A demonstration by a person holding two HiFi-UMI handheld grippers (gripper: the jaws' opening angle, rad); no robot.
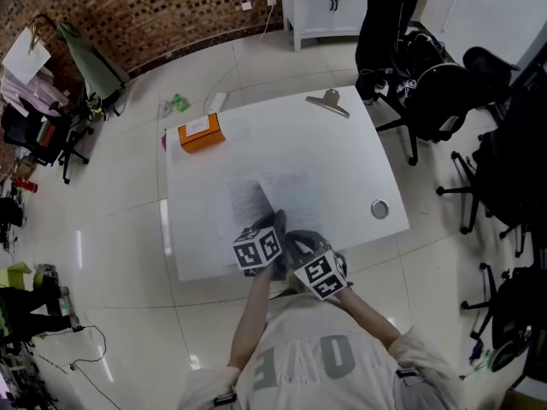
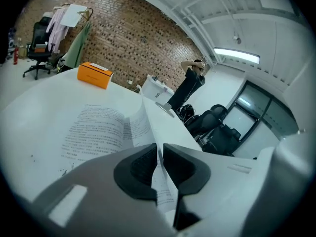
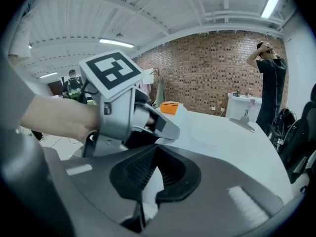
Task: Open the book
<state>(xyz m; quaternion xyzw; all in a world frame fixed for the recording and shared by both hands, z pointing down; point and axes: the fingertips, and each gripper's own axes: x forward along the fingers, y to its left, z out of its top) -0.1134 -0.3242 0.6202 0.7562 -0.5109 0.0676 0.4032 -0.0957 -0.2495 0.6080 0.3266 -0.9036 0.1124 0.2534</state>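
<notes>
The book (image 1: 261, 196) lies open near the front edge of the white table (image 1: 342, 156), its printed pages (image 2: 98, 127) facing up. My left gripper (image 1: 275, 225) is shut on a single page (image 2: 148, 125) that stands up from the book, its edge running between the pads. My right gripper (image 1: 299, 246) sits close beside it on the right. It is shut on a white sheet (image 3: 147, 191) of the same book. In the right gripper view the left gripper (image 3: 170, 130) with its marker cube and the hand holding it fill the left side.
An orange box (image 1: 201, 132) stands at the table's far left. A metal binder clip (image 1: 329, 102) lies at the far edge, a small round metal object (image 1: 379, 208) at the right edge. A person (image 1: 385, 24) and office chairs (image 1: 444, 92) are beyond the table.
</notes>
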